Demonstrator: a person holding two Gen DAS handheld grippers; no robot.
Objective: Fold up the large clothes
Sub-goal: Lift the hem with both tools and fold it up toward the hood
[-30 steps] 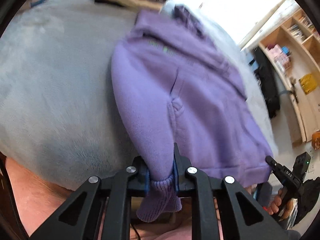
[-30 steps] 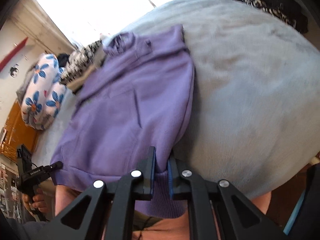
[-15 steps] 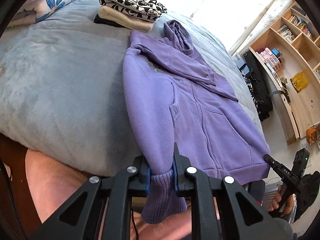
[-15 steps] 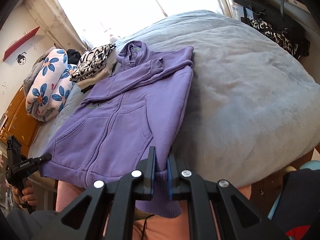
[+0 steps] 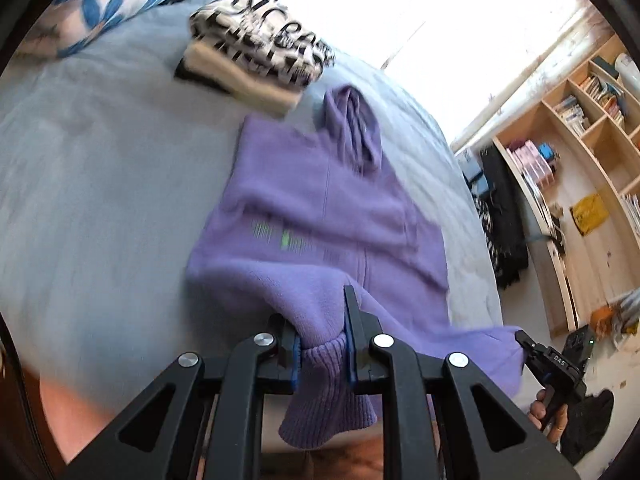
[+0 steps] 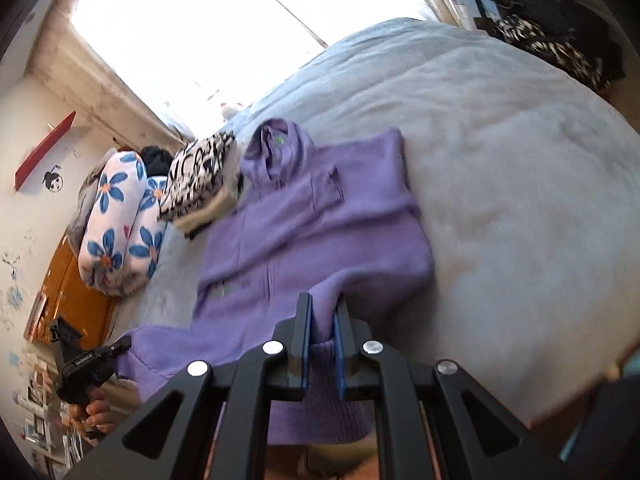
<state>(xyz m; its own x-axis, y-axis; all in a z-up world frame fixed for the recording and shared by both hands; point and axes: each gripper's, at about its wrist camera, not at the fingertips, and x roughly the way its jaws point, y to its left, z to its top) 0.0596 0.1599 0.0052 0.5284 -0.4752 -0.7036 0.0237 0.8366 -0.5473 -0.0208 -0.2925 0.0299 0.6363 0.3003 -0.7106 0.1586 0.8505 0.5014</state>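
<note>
A purple zip hoodie [image 5: 320,208] lies on the grey bed [image 5: 100,184], hood toward the far side; it also shows in the right wrist view [image 6: 304,232]. My left gripper [image 5: 322,320] is shut on its ribbed bottom hem at one corner. My right gripper [image 6: 322,320] is shut on the hem at the other corner and also shows in the left wrist view [image 5: 524,340]. The hem is lifted above the lower body, which bunches beneath it. The left gripper also shows in the right wrist view [image 6: 120,346].
A folded black-and-white patterned garment on a cream one [image 5: 256,56] lies beyond the hood. A blue-flowered bundle [image 6: 116,224] sits at the bed's head. Wooden shelves [image 5: 580,140] and dark clothes [image 5: 500,216] stand beside the bed. Grey bedding [image 6: 500,180] spreads to the right of the hoodie.
Both grippers have carried the bottom hem up and forward over the hoodie toward the hood. The lower half now rises off the bed and bunches.
</note>
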